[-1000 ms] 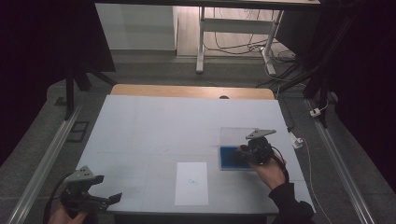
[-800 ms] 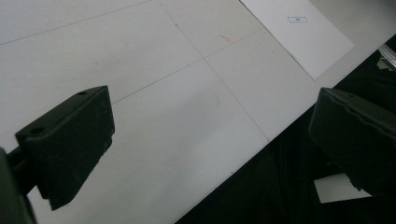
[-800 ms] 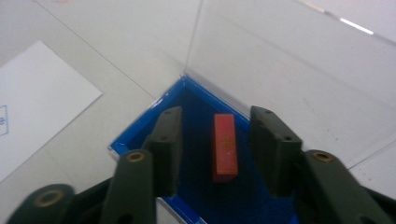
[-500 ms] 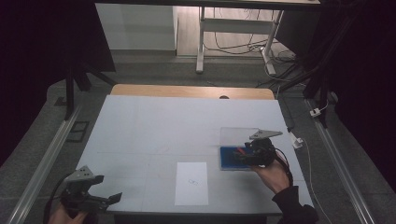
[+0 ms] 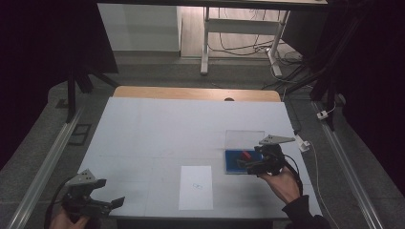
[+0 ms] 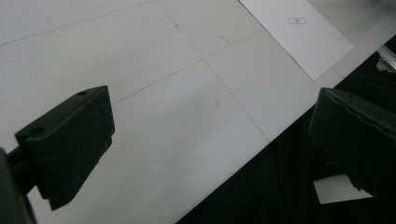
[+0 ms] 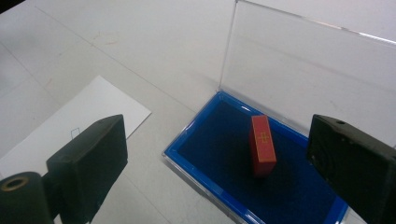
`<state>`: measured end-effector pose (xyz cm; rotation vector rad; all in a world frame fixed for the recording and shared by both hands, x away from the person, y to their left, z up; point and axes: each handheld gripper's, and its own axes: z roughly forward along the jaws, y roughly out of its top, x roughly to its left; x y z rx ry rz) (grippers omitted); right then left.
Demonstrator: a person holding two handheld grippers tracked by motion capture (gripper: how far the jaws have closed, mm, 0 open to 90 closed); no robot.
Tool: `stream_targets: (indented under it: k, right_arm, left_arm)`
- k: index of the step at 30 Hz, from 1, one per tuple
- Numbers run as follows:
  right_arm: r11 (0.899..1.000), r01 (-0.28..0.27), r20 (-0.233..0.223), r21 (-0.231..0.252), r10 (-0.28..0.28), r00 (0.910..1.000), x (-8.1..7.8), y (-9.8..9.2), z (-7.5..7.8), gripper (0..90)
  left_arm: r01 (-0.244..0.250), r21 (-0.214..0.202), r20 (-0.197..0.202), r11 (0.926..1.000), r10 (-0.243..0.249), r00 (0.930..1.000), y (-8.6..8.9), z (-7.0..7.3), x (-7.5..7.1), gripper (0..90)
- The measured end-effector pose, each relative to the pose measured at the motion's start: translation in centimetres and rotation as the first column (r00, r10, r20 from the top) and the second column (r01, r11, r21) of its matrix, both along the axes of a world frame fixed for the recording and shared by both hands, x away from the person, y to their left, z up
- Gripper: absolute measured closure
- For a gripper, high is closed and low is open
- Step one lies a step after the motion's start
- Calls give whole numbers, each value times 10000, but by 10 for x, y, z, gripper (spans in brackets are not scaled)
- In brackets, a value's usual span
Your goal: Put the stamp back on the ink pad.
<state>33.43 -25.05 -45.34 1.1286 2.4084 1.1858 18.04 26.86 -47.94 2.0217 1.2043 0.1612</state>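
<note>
The left gripper [image 5: 98, 206] hangs at the table's [image 5: 157, 129] near-left corner, over the edge; its jaws stand wide apart with nothing between them. In the left gripper view bare tabletop [image 6: 154, 116] lies under and ahead of it, and a white sheet [image 6: 299, 37] lies farther ahead to its right.

On the table between the two grippers lies that sheet [image 5: 196, 187], with a small printed mark.

The right gripper [image 5: 249, 164] hovers over the blue tray [image 5: 231, 161] of an open case, whose clear lid [image 5: 244, 139] stands up behind it. Its jaws have just been opening and now stand wide apart, gripping nothing. In the right gripper view a red block [image 7: 262, 145] lies on the tray's blue lining [image 7: 219, 140], ahead of the jaws and nearer the right one, touching neither. The lid [image 7: 299, 79] rises just beyond the block, and the sheet [image 7: 79, 126] lies ahead past the left jaw.
</note>
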Motion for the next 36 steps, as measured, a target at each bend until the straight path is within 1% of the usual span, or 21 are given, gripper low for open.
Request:
stream_targets:
  k: [2,6,10,17,19,21,27,32,36]
  right_arm:
    - [10000,32,-35,39,-32,10000,-2,-1,1,25]
    - [9999,126,137,-14,-126,9998,-8,-3,2,0]
    - [9998,164,188,-57,-163,9997,-15,-5,4,0]
    - [9995,282,443,-165,-275,9986,-29,-11,7,0]
    - [9992,332,441,-205,-323,9985,-33,-14,8,0]
    - [9993,345,463,-123,-338,9984,-36,-16,8,0]
    - [9984,548,537,-110,-541,9971,-48,-24,9,0]
    - [9966,788,584,-239,-773,9953,-58,-31,9,0]
    - [9947,984,531,-288,-968,9939,-65,-38,8,0]
  left_arm:
    - [-4,-7,0,10000,4,10000,0,0,0,3]
    - [-7,-15,3,10000,7,10000,0,0,0,3]
    - [-14,-28,4,10000,14,10000,1,0,0,3]
    - [1,-42,15,10000,-1,10000,0,0,0,3]
    - [-10,-48,16,10000,10,10000,1,0,1,3]
    - [-12,-54,9,10000,12,10000,1,0,1,3]
    - [-17,-54,6,10000,17,10000,0,0,1,3]
    - [-33,-52,7,10000,33,10000,1,0,1,2]
    - [-41,-52,13,10000,41,10000,1,0,0,2]
